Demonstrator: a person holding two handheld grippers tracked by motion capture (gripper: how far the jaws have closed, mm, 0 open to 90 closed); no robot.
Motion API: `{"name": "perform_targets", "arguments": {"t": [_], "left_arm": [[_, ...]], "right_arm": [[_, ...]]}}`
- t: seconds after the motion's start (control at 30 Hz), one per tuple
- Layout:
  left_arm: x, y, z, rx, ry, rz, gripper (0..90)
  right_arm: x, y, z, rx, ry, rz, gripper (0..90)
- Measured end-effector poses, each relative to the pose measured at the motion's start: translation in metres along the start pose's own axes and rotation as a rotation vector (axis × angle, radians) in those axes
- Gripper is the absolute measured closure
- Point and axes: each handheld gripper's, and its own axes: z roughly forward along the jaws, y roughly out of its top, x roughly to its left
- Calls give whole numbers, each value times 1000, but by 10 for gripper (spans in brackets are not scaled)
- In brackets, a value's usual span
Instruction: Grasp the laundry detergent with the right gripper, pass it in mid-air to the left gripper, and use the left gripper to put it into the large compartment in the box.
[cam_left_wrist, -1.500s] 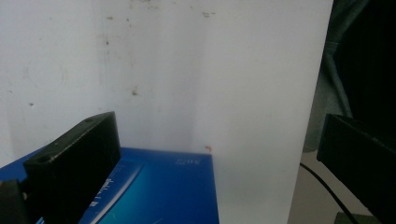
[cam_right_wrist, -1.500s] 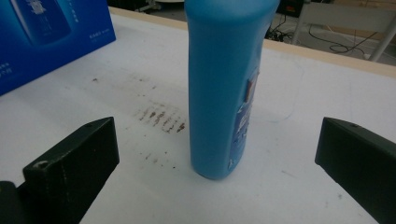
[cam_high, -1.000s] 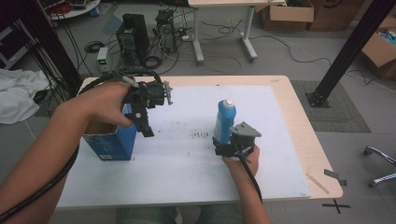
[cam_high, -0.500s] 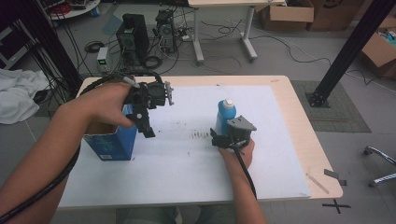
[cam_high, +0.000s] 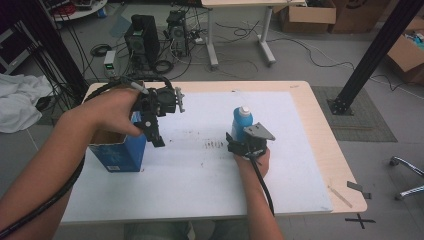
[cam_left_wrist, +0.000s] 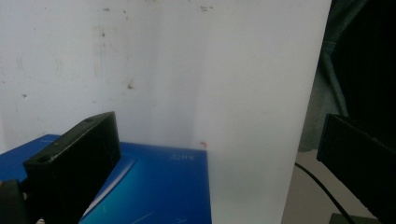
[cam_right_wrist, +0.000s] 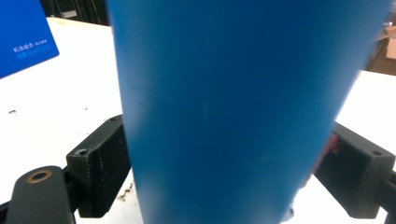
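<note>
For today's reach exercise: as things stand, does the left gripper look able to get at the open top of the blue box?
Probably yes. The left gripper hangs open just above the blue box, jaws pointing down, with nothing between them and its open top. The right gripper is busy at the blue bottle, well aside.

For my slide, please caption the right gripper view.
Right claw closing around an upright blue bottle on the white table.

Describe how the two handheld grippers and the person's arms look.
Both grippers are black. The left gripper has blocky black jaws with small screw holes and a thick black cable trailing along the forearm. The right gripper carries a grey three-cornered plate on top, and a thinner black cable runs back over the hand. Both forearms are bare: no sleeves or gloves show.
</note>
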Motion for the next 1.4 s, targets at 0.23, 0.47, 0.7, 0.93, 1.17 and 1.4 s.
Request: {"name": "perform_targets", "arguments": {"t": [0.23, 0.47, 0.7, 0.93, 1.17, 1.4], "left_arm": [[0, 0, 1, 4, -1, 0, 1], [1, 1, 3, 5, -2, -1, 1], [1, 2, 4, 6, -3, 3, 1], [2, 1, 6, 4, -5, -2, 1], [3, 1, 6, 3, -5, -1, 1], [3, 1, 6, 2, -6, -2, 1]], "right_arm": [[1, -2, 1, 5, -1, -2, 171], [1, -3, 1, 13, -8, 1, 236], [3, -3, 1, 22, -7, -3, 285], [2, -3, 1, 22, -14, 2, 325], [3, -3, 1, 21, -30, 2, 344], [4, -3, 1, 18, -43, 0, 362]]}}
